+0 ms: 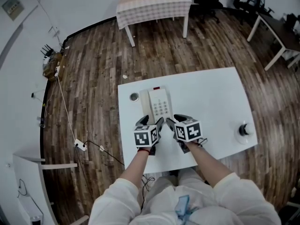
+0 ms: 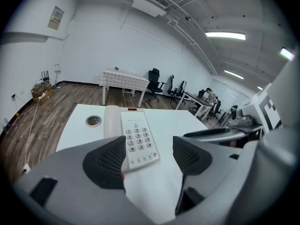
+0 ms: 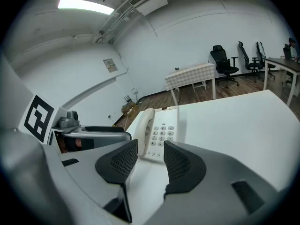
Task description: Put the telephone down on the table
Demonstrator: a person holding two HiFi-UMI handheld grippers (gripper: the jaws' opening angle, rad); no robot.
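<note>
A white push-button telephone (image 1: 157, 104) lies flat on the white table (image 1: 213, 102), its handset resting along its left side. Both grippers hover just in front of its near end. My left gripper (image 1: 151, 122) is open; in the left gripper view (image 2: 149, 158) the telephone's (image 2: 136, 142) keypad end shows between and beyond the dark pads, which do not touch it. My right gripper (image 1: 177, 120) is open too, with a narrower gap. In the right gripper view (image 3: 150, 162) the telephone (image 3: 157, 135) sits just past the pads, untouched.
A round metal grommet (image 1: 134, 96) is set in the table left of the telephone. A small black-and-white object (image 1: 244, 129) stands near the table's right edge. Farther back are a checked-cloth table (image 1: 154, 3), a desk and office chairs. A cable (image 1: 65, 111) runs over the floor at left.
</note>
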